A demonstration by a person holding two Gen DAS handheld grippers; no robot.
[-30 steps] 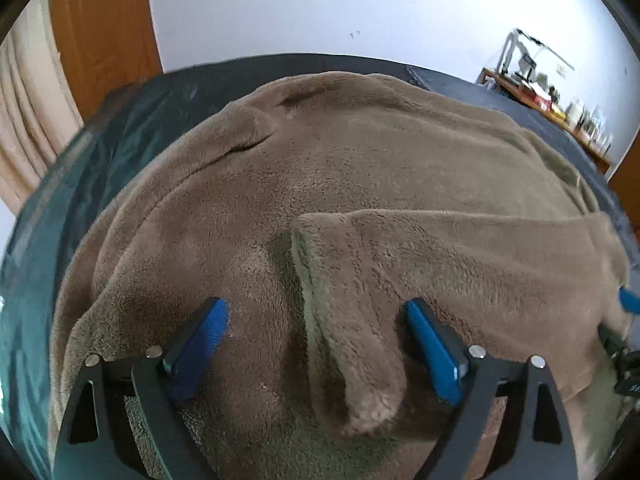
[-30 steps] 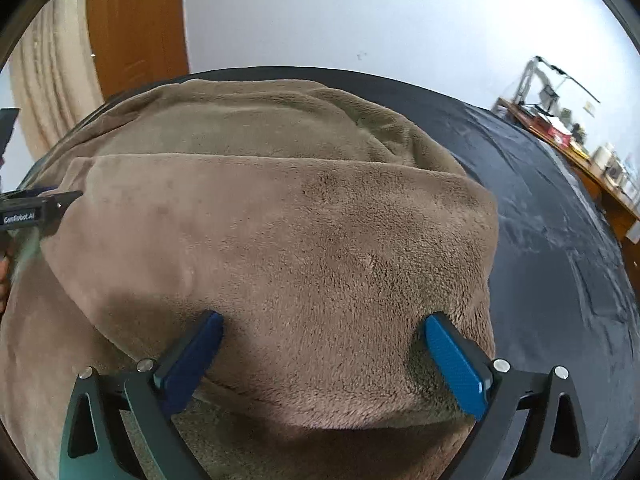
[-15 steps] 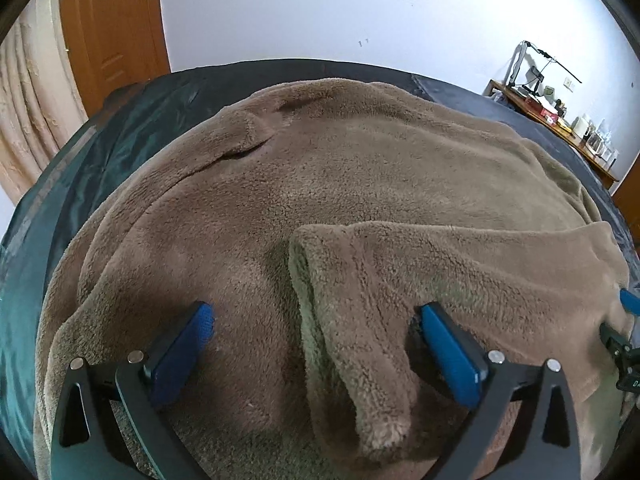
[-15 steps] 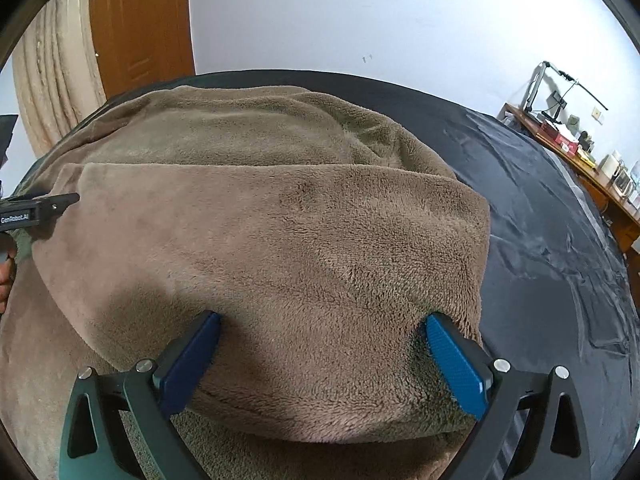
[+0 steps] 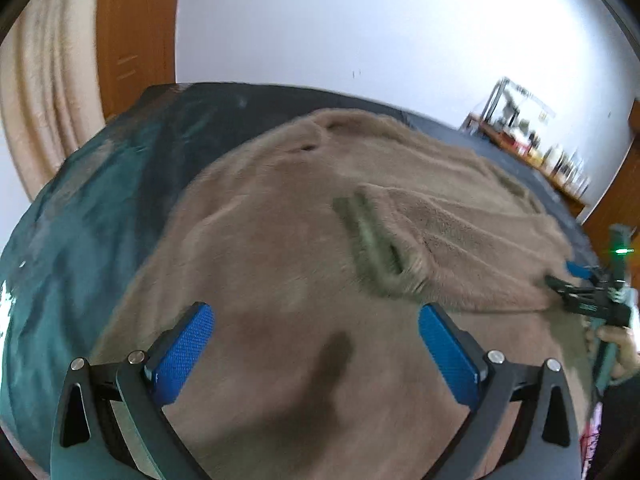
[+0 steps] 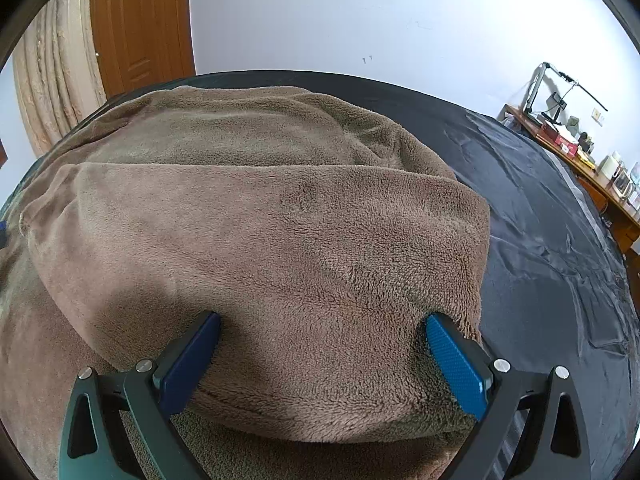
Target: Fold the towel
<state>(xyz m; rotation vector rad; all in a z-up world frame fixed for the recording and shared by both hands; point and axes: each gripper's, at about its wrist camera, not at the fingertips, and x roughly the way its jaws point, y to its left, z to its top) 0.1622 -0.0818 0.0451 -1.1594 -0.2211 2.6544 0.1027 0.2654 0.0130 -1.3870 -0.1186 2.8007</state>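
Since half a second ago, the left gripper [image 5: 316, 354] is lifting clear of the folded flap's corner, which it straddled then; now its blue pads [image 5: 182, 354] are standing wide apart with nothing between them, hovering above flat brown pile, and the flap's edge is lying farther ahead. Its view is smearing with motion blur.

The right gripper [image 6: 324, 364] is staying where it was, its jaws spread wide, the blue pads [image 6: 456, 366] pressing against the near fold of the flap on either side without pinching it. Seen from the left wrist, this gripper [image 5: 576, 280] is sitting at the flap's right end, a hand [image 5: 616, 346] gripping its handle.

The towel [image 6: 260, 240], a thick brown fleece, is lying spread over the dark sheet [image 6: 560, 240] of a bed, with its near portion folded forward onto itself so a doubled layer is covering the middle. A straight edge of that layer is running left to right across the right wrist view.

Beyond the bed, a white wall [image 6: 360, 12], a wooden door [image 6: 140, 28] and a cluttered shelf [image 6: 580, 152] are showing.
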